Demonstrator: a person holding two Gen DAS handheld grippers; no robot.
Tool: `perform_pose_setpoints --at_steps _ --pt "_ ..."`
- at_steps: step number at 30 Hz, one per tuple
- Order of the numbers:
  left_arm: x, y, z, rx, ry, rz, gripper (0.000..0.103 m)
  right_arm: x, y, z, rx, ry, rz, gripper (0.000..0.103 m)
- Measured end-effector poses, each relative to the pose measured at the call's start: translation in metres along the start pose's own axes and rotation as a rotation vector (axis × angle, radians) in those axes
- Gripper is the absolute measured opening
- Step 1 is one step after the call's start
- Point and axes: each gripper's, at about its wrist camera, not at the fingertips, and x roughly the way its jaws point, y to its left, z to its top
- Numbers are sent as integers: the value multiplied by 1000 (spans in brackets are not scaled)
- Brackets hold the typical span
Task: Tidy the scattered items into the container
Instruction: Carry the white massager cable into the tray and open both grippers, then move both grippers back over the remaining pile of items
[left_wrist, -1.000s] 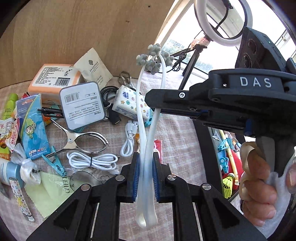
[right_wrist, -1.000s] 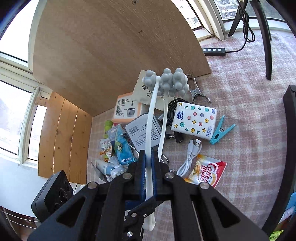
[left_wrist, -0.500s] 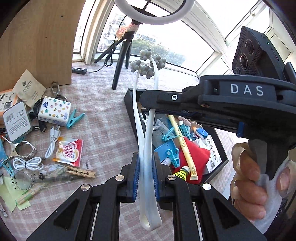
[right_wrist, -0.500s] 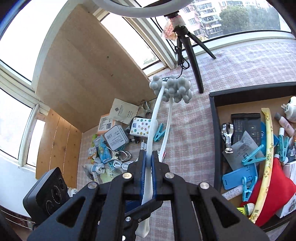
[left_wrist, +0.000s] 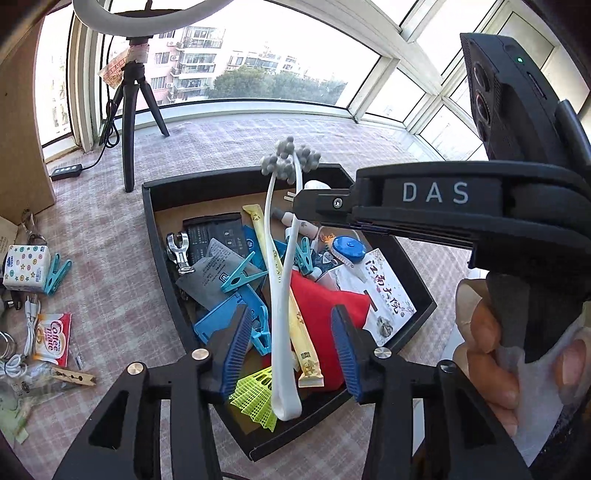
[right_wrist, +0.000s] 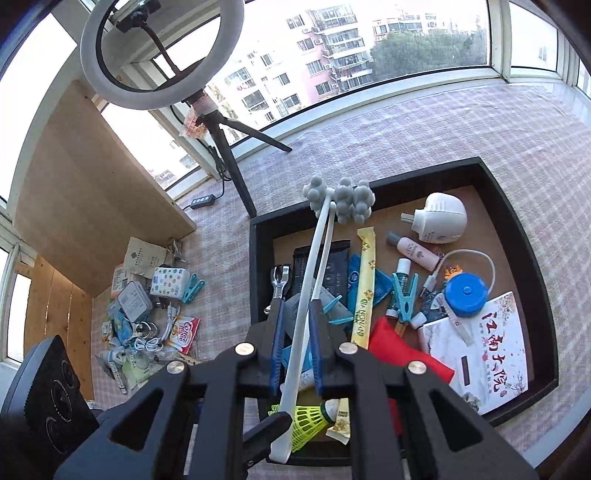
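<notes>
A white U-shaped massager with grey knobby ends hangs over the black tray, which holds several items. My left gripper is open, its blue pads wide apart on either side of the massager's white arms. My right gripper is also open, its pads slightly apart around the massager; I cannot tell whether a pad touches it. The right gripper's body crosses the left wrist view. The tray shows in the right wrist view too.
Scattered items lie on the checked cloth left of the tray: a tissue pack, a teal clip, a Coffee-mate sachet, a wooden peg, cables and boxes. A ring-light tripod and a wooden board stand behind.
Both grippers carried the massager from over the scattered pile to above the tray. The left gripper has opened wide and the right has opened slightly.
</notes>
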Motion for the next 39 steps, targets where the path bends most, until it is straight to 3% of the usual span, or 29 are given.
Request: perform_pose_setpoints --at_steps 1,7,20,24,31,39 --pt "-3 -1 -2 8 -9 13 45 -2 -3 0 3 -12 -6 40" --pt "-12 25 -10 -39 4 27 45 -12 3 -2 -56 -55 -15 53" --pt "-67 119 -51 -156 -45 168 45 26 60 -21 -166 7 53 58" --pt "-95 166 -78 -226 -48 233 45 39 87 -33 -271 11 34 60" --pt "-147 242 -137 -366 -48 349 45 71 131 -57 -426 114 73 61" --pt "-170 280 -203 -485 -19 407 45 110 175 -95 -636 228 79 61"
